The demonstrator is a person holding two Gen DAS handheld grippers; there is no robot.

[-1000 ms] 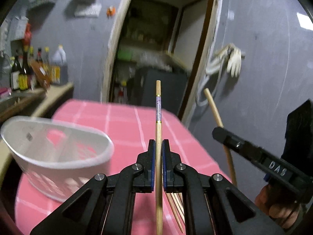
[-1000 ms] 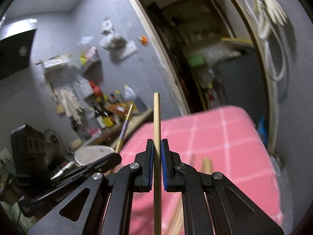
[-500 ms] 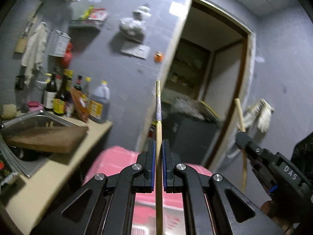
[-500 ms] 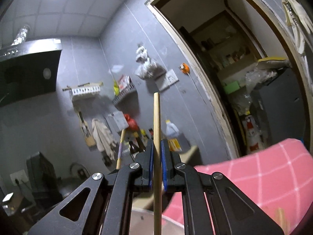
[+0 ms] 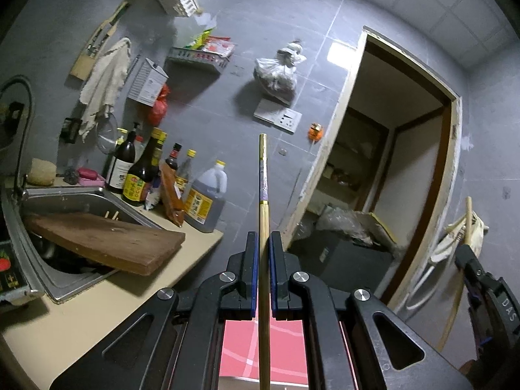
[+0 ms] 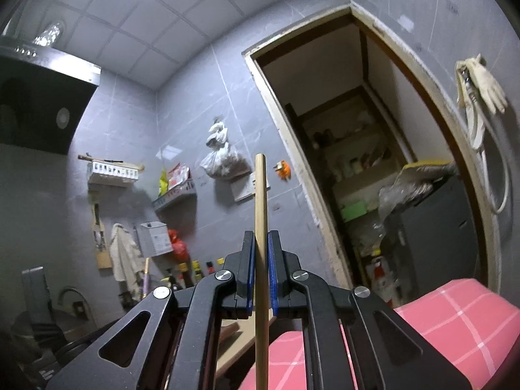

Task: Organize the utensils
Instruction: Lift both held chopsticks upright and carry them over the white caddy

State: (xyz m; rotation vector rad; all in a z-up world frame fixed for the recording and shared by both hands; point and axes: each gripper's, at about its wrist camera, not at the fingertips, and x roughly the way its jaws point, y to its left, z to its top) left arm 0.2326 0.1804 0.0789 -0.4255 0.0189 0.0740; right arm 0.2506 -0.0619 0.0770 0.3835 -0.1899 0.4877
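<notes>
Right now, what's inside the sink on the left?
A wooden cutting board lies tilted across the steel sink, its right end jutting over the rim. It covers most of the basin, so what is under it cannot be seen.

The only lettering that reads clearly is "DAS", in pale capitals running down the black body of the right tool (image 5: 468, 269) at the edge of the left wrist view. The yellow labels on the dark sauce bottle (image 5: 142, 178) and the big jug (image 5: 204, 200) on the bench (image 5: 97, 312) carry print too small to make out.
</notes>
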